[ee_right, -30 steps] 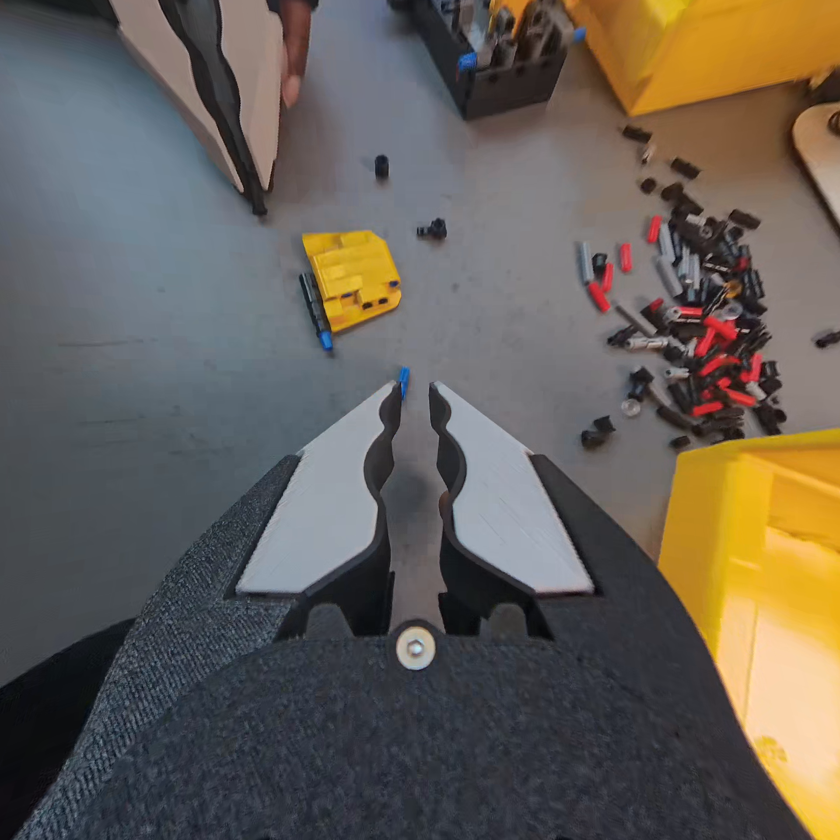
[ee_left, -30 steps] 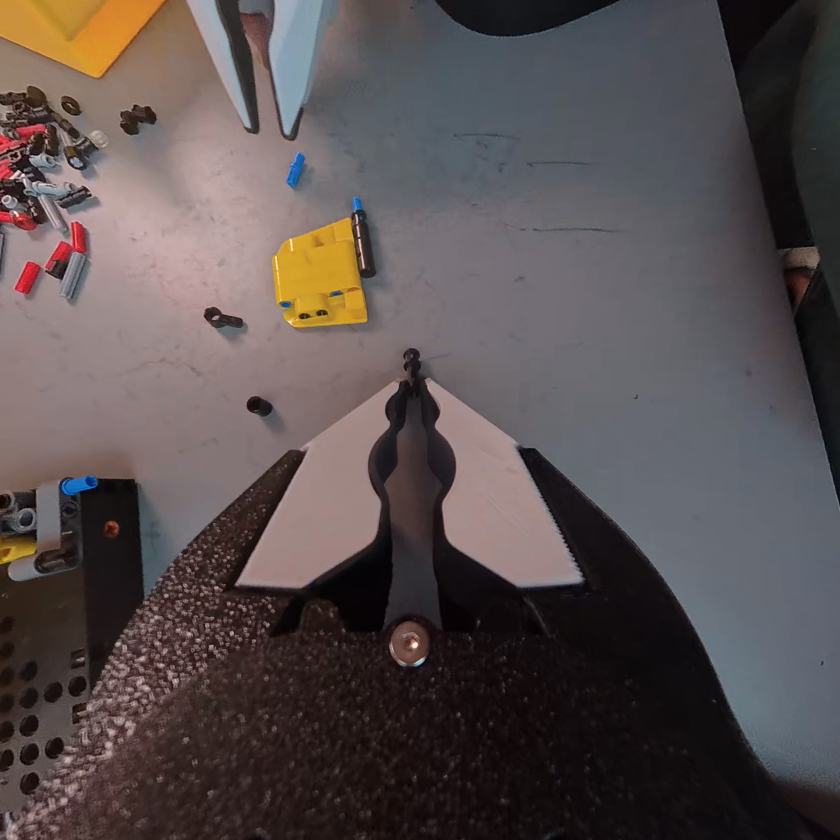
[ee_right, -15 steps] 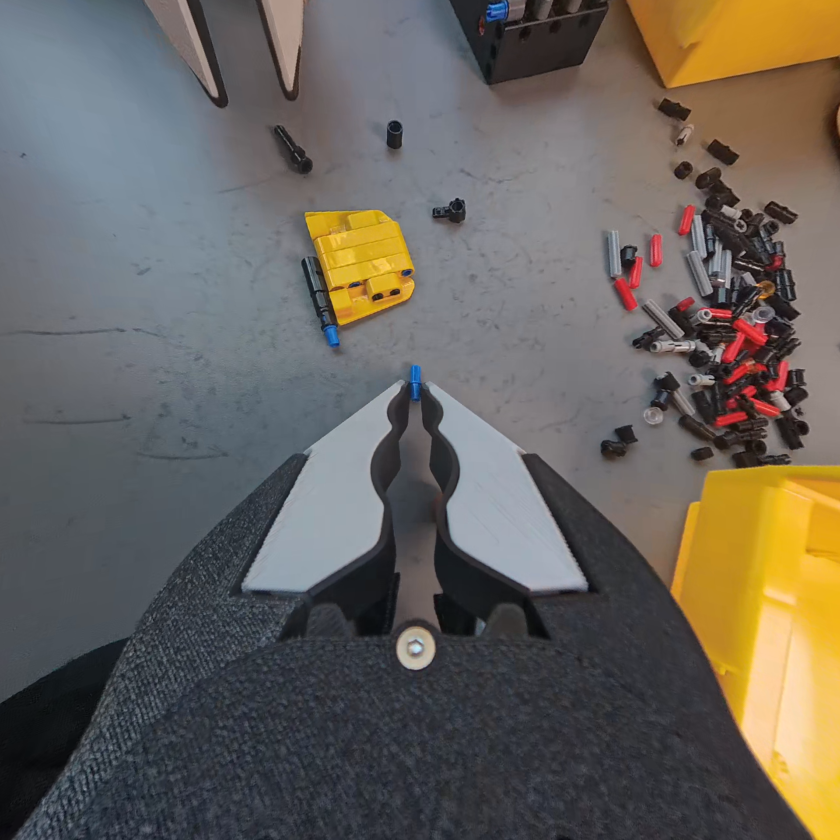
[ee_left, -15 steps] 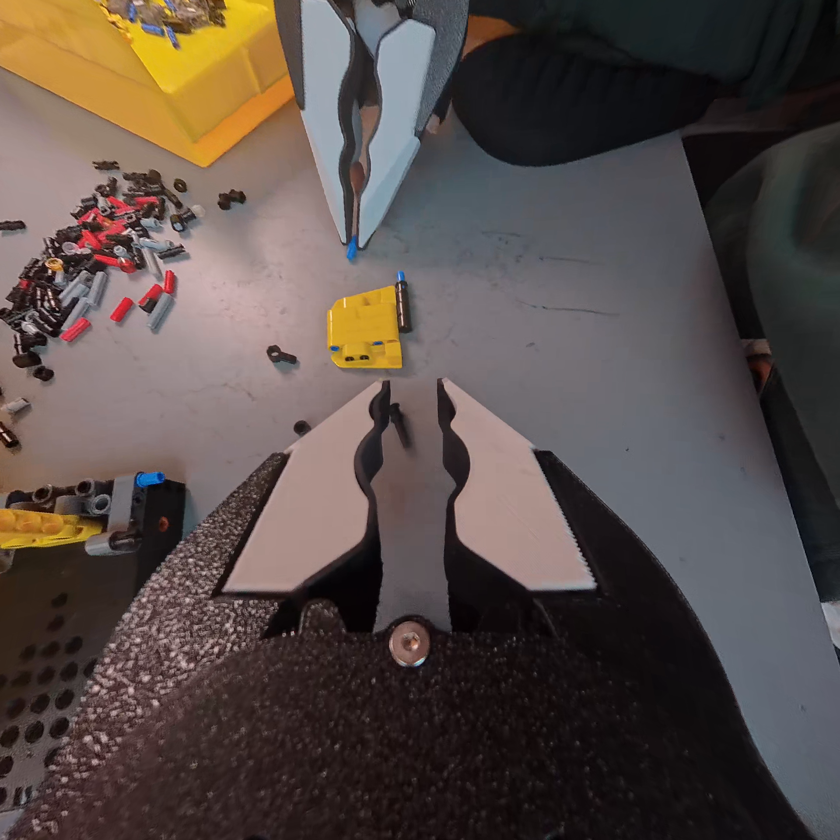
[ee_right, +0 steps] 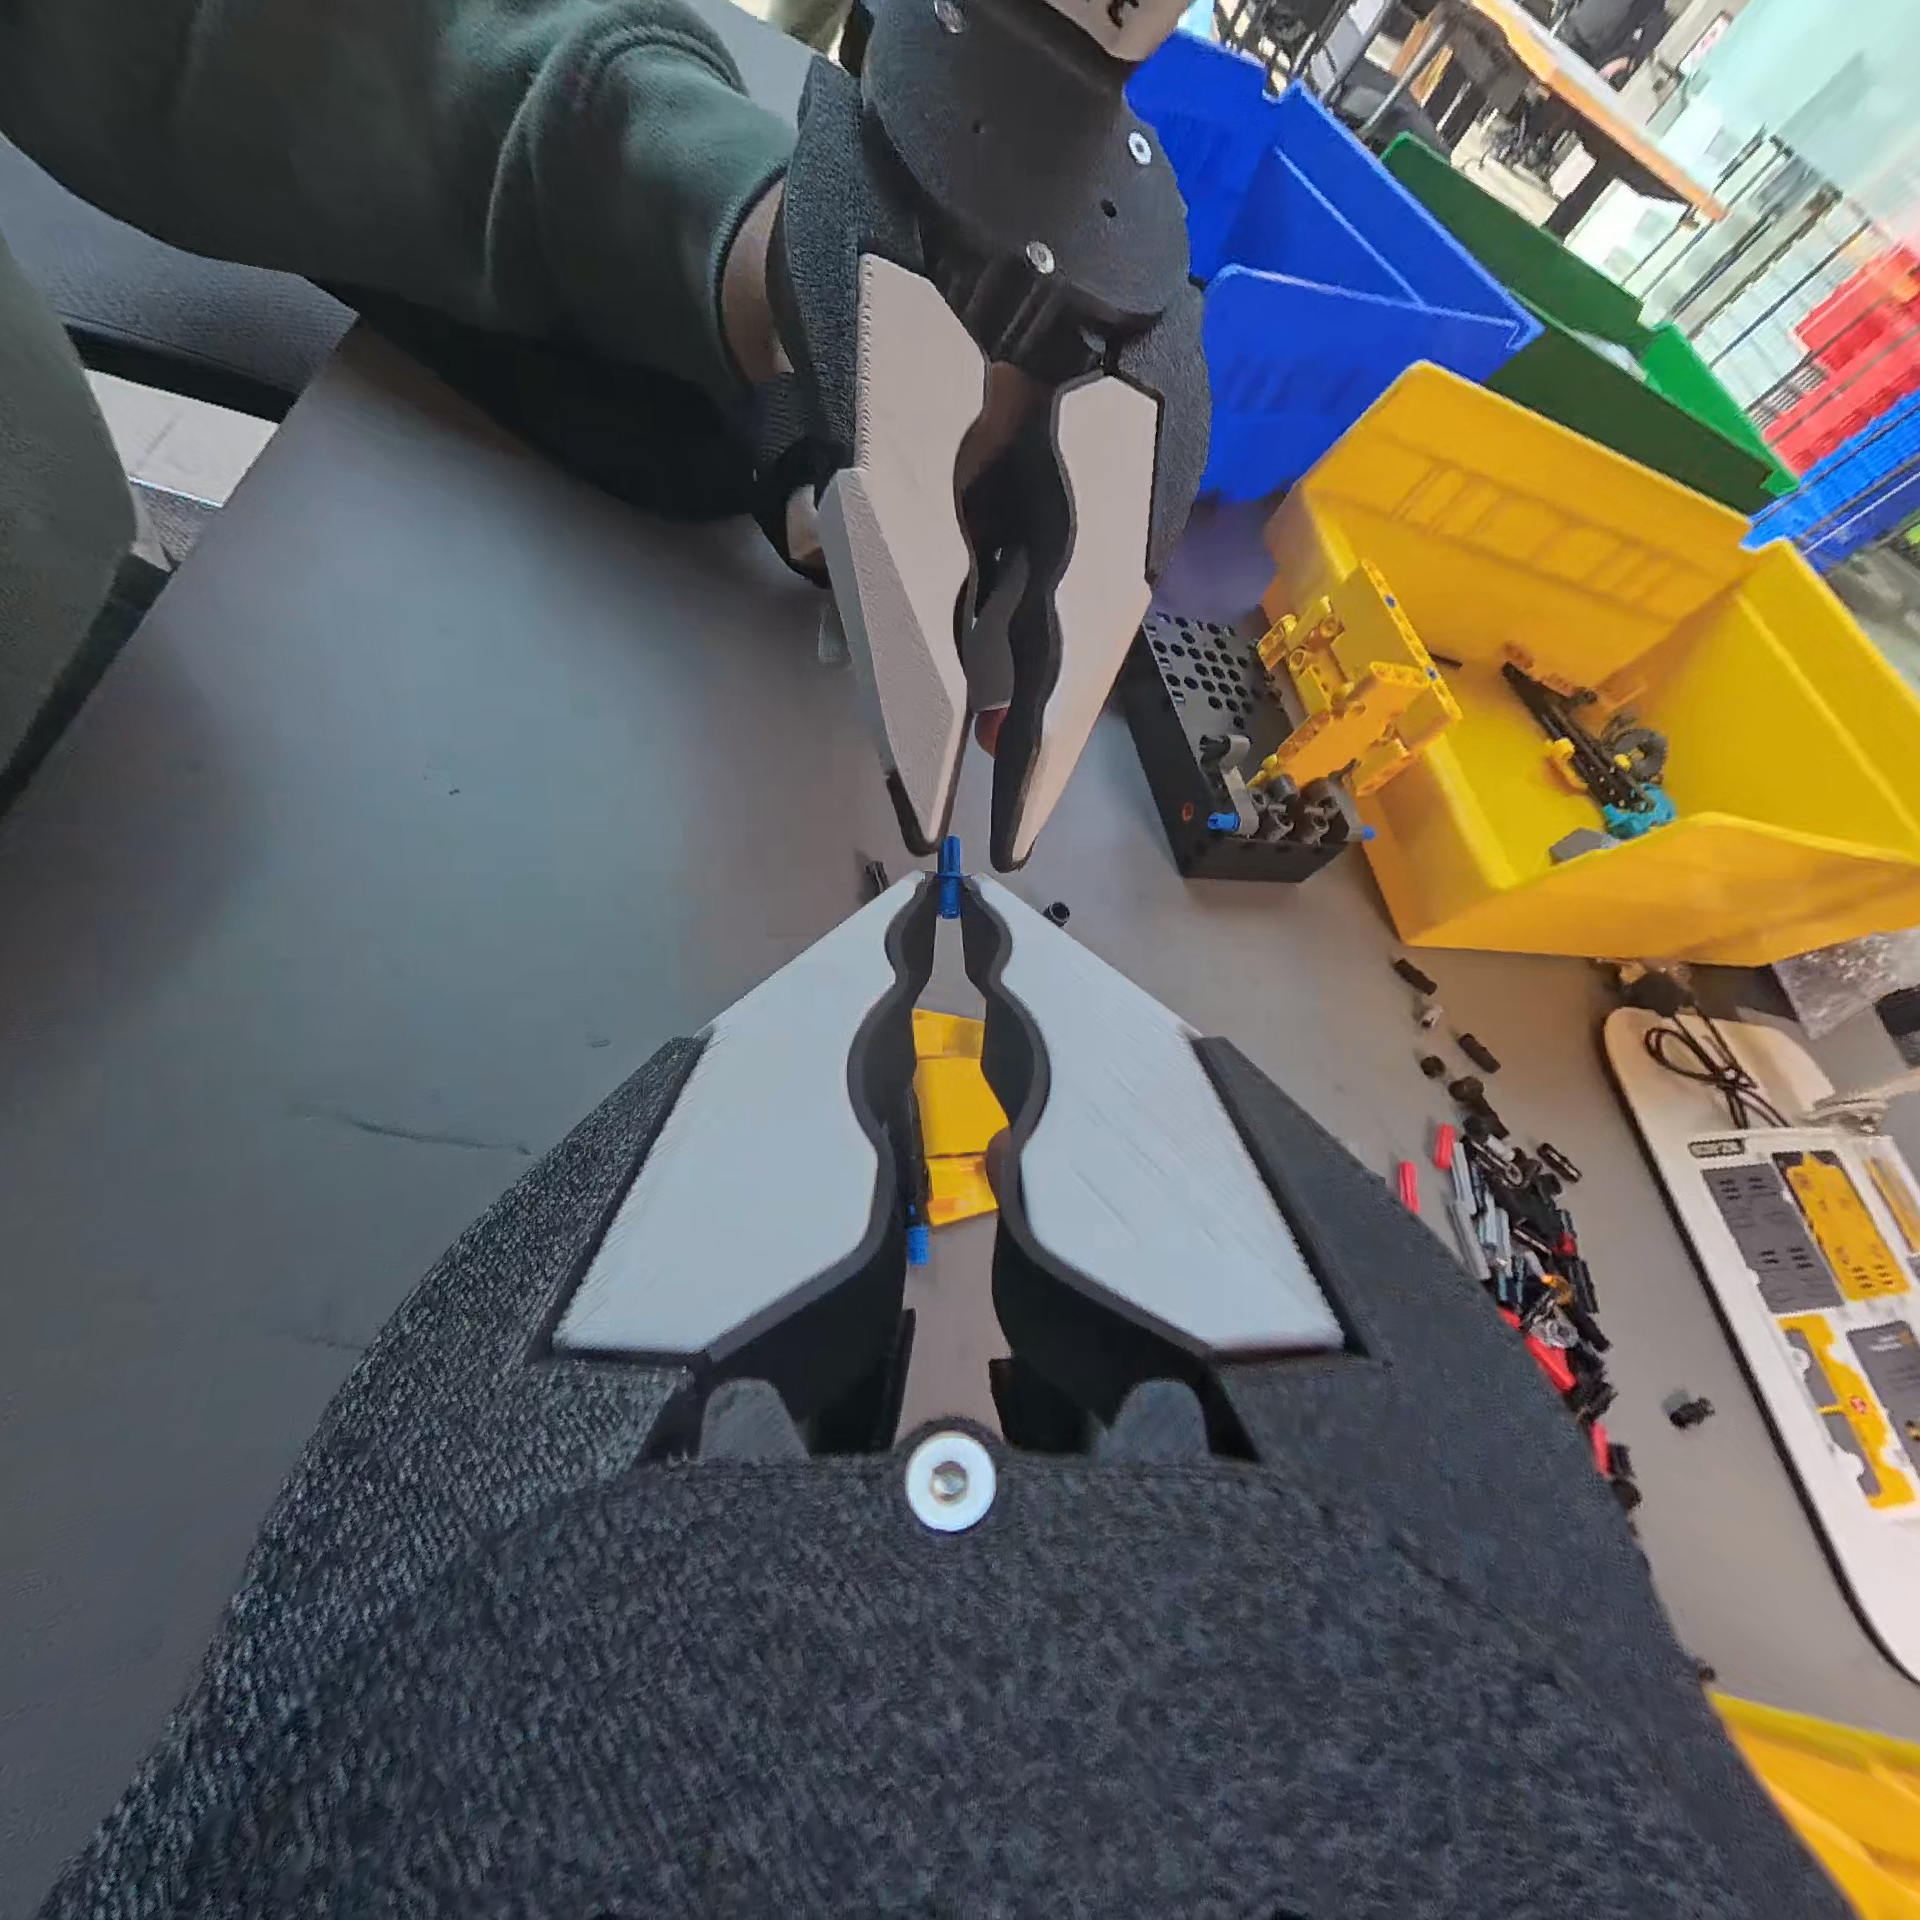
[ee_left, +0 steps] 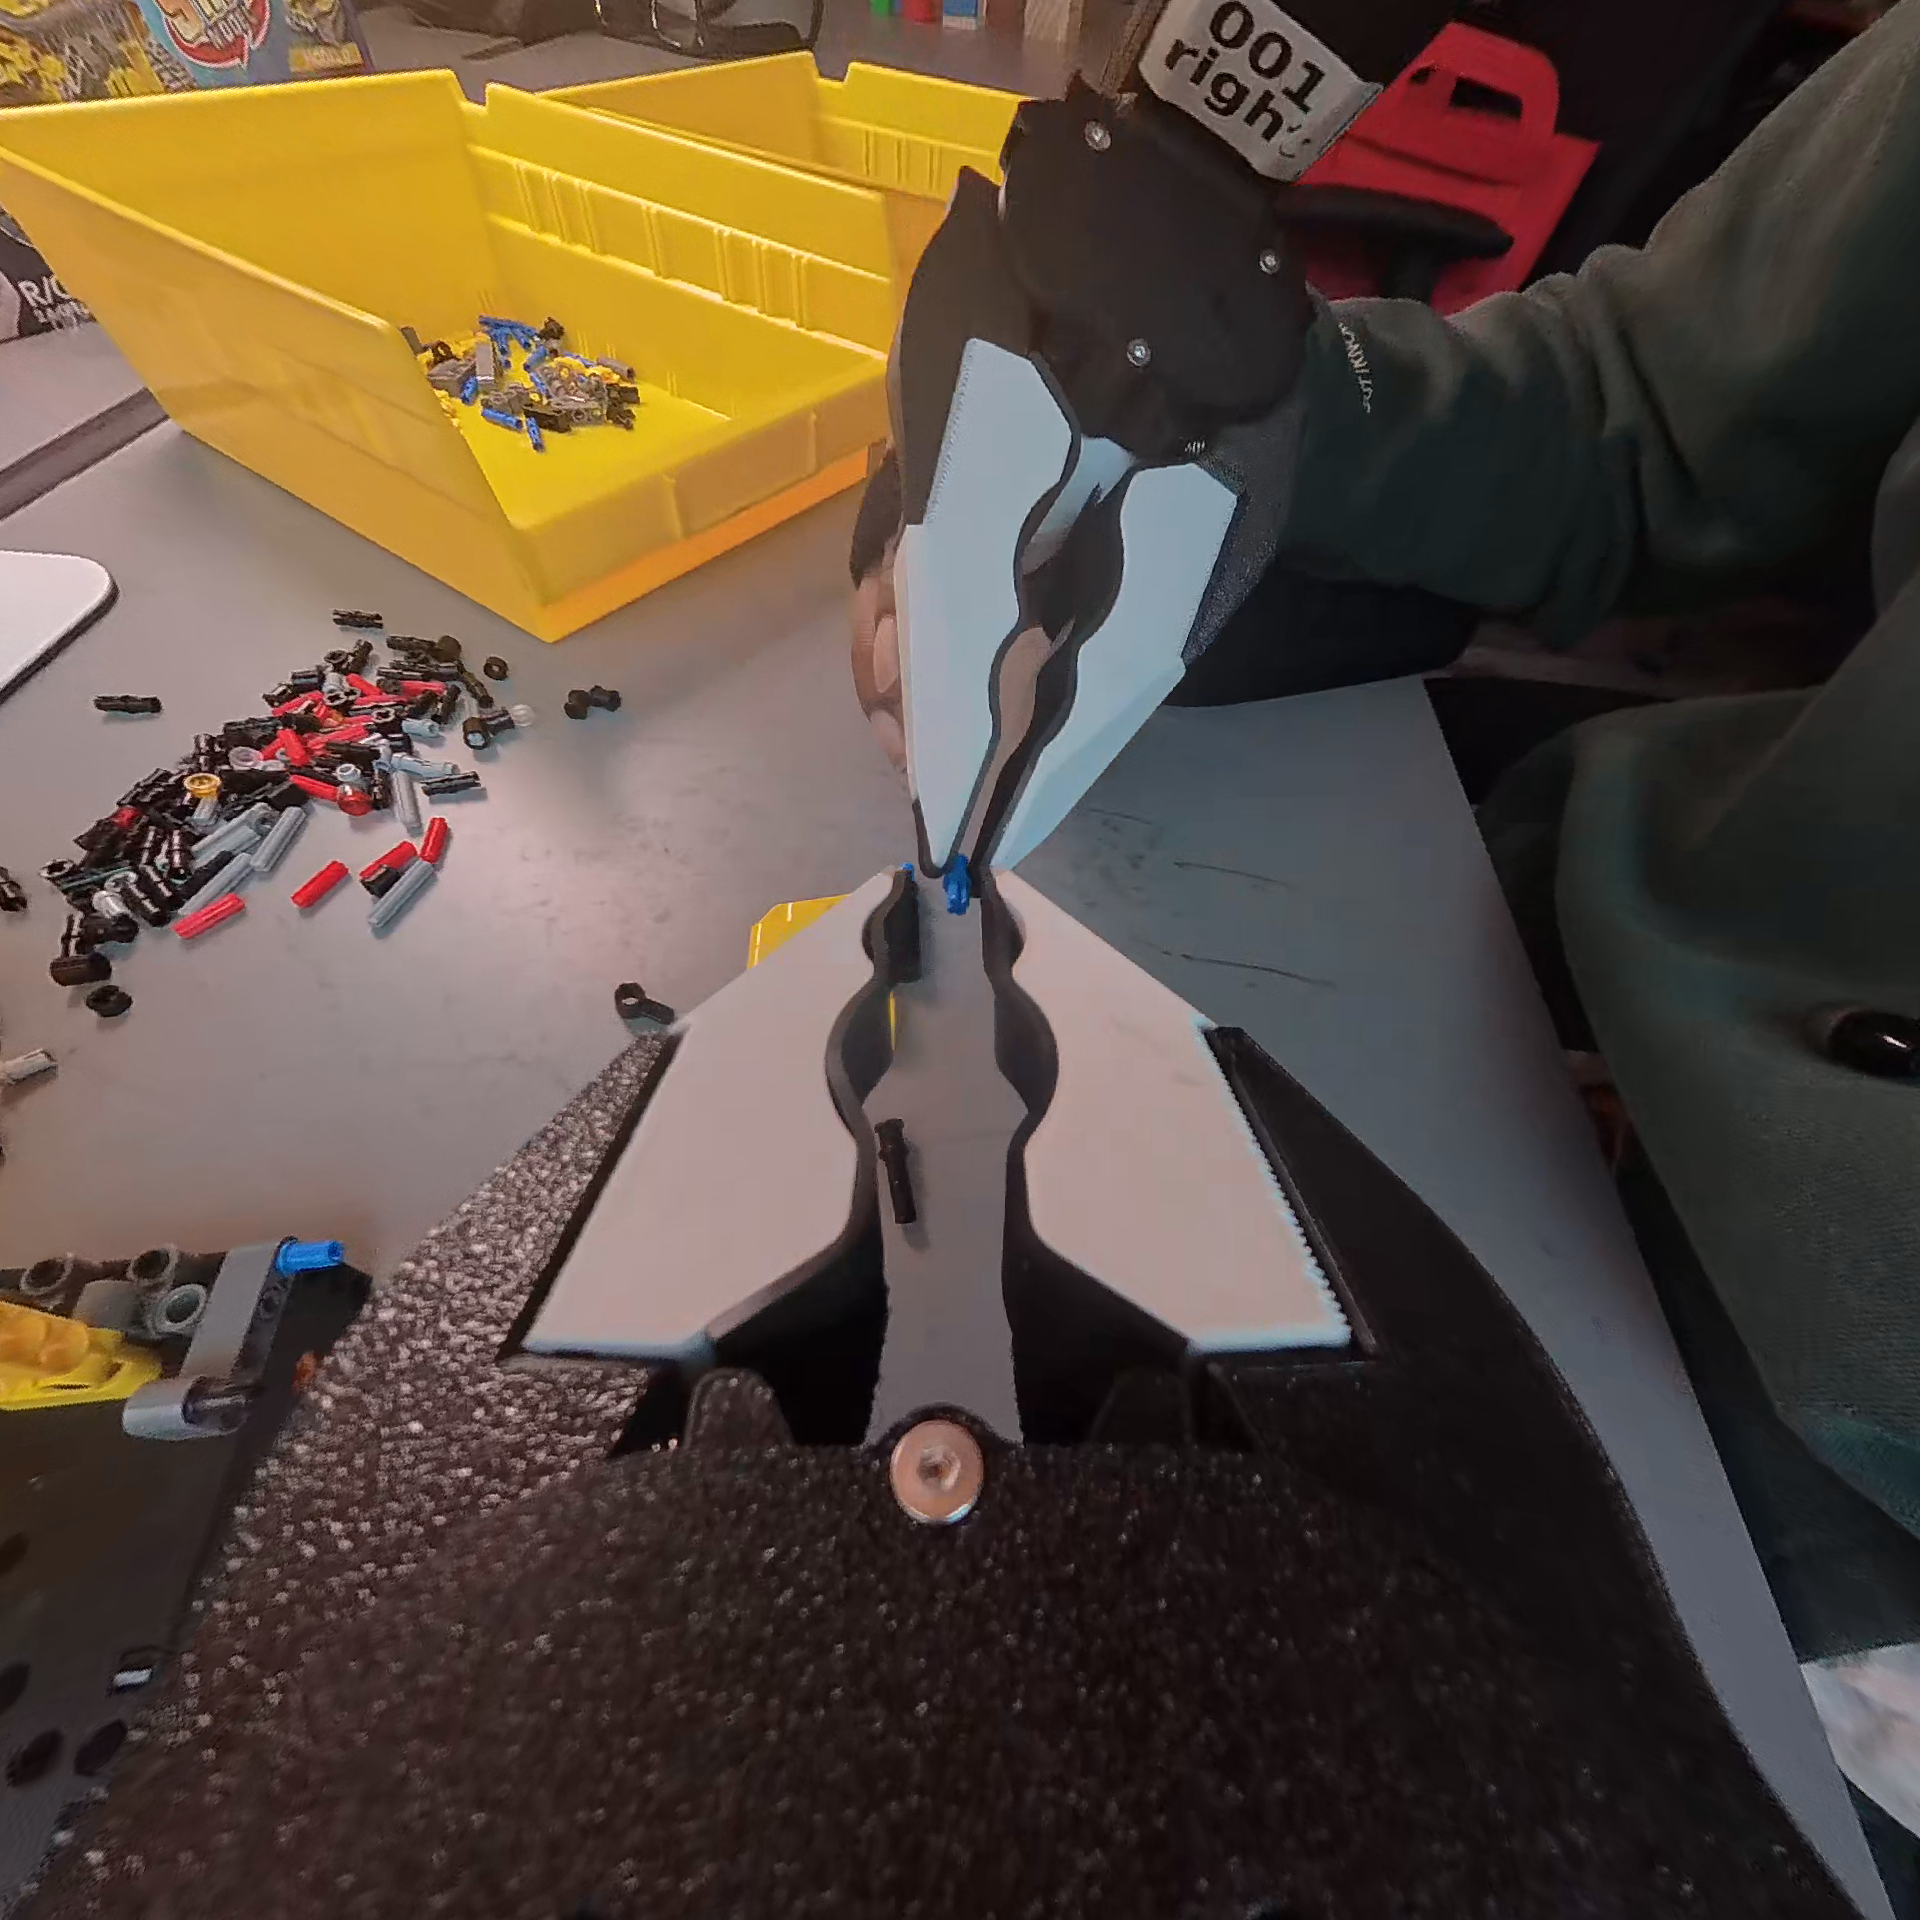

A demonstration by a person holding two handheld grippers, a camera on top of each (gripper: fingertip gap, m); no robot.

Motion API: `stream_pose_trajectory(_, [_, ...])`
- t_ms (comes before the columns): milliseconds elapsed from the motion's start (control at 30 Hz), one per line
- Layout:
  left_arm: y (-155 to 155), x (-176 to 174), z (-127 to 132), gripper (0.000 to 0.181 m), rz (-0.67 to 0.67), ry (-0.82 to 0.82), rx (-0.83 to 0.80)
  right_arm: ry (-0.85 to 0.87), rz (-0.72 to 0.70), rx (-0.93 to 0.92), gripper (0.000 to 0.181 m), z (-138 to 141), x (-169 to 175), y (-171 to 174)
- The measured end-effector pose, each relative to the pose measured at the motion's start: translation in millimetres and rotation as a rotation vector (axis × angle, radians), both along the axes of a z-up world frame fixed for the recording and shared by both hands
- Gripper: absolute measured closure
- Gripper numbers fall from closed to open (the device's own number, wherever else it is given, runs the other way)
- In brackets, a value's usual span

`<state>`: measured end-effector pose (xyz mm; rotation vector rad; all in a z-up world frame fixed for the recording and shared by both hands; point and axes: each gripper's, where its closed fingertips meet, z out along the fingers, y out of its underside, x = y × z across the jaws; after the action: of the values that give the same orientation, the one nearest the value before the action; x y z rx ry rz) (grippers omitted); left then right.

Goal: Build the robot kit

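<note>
Both grippers have lifted off the table and swung tip to tip since half a second ago. Through the left wrist view, my left gripper (ee_left: 940, 899) has its jaws apart and holds nothing, while the right gripper (ee_left: 961, 868) reaches in from the far side with the blue pin (ee_left: 957, 885) poking out of its tip; a black pin (ee_left: 896, 1169) lies on the grey table (ee_left: 623, 883) below, and the yellow bin (ee_left: 312, 260) and the heap of small parts (ee_left: 260, 790) sit far left. Through the right wrist view, my right gripper (ee_right: 948, 894) is clamped on the blue pin (ee_right: 948, 878), whose free end sits just at the left gripper's (ee_right: 961, 847) parted tips, with the yellow block (ee_right: 951, 1101) on the table underneath. My worry is that so thin a grip could let the pin twist or drop if the tips bump. Earlier the left gripper hung low over the black pin.
</note>
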<state>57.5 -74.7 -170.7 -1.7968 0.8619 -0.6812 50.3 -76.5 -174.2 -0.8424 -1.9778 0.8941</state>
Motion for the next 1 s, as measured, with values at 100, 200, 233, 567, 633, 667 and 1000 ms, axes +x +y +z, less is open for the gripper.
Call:
stream_pose_trajectory(100, [-0.9,-0.6,1.6,0.173,-0.003,-0.012,-0.001,0.051,-0.01,0.061,0.177,5.5,-2.5,-0.4])
stream_pose_trajectory(200, [-2.0,0.3,6.5,0.178,-0.013,-0.052,-0.008,0.091,-0.013,0.093,0.177,11.0,-2.5,0.0])
stream_pose_trajectory(233, [-2.1,0.3,8.2,0.178,-0.015,-0.062,-0.007,0.105,-0.012,0.108,0.177,12.8,-2.4,-0.2])
stream_pose_trajectory(567, [-15.6,6.9,45.6,0.178,-0.066,-0.11,0.231,0.182,0.08,-0.305,0.173,51.9,6.7,-15.7])
stream_pose_trajectory(633, [-18.0,8.4,48.4,0.178,-0.079,-0.123,0.242,0.187,0.093,-0.34,0.175,55.3,6.9,-18.4])
stream_pose_trajectory(667, [-18.6,8.5,49.2,0.178,-0.082,-0.128,0.246,0.19,0.095,-0.348,0.175,56.2,6.8,-19.0])
stream_pose_trajectory(1000, [-22.3,9.4,57.3,0.178,-0.1,-0.175,0.275,0.201,0.109,-0.369,0.174,59.6,7.7,-22.0])
